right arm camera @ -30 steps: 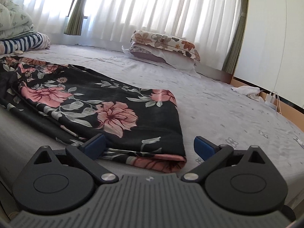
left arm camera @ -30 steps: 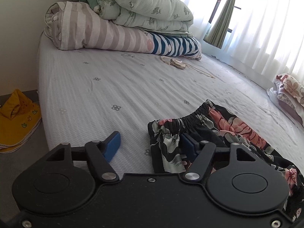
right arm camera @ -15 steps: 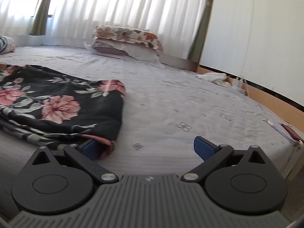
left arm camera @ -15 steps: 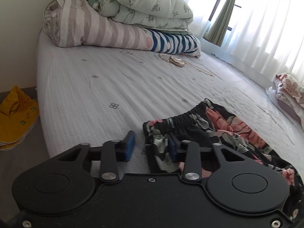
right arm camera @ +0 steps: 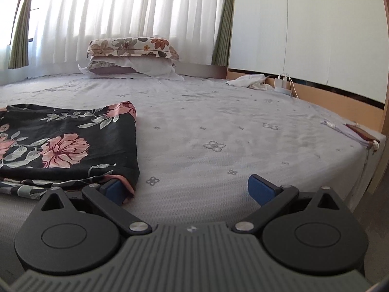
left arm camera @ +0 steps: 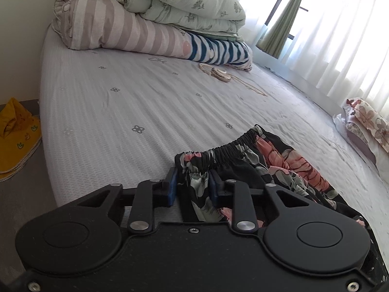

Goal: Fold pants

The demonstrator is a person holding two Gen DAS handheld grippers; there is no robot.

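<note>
- Left wrist view: the left tool point(left arm camera: 192, 185) is clamped on the waistband corner of the pants point(left arm camera: 274, 168), lower centre of frame, on the bed point(left arm camera: 145, 102). Keep both layers pinched. The fabric below the pads is hidden by the tool body.
- Right wrist view: the right tool point(right arm camera: 186, 189) is spread wide at the hem corner, lower left; only its left pad point(right arm camera: 114, 189) touches the pants point(right arm camera: 73, 143). Centre on the hem before closing. Layer count there is unclear.

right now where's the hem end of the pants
In the right wrist view the pants' hem lies at lower left on the bed sheet, its near corner against the open right gripper's left finger.
</note>
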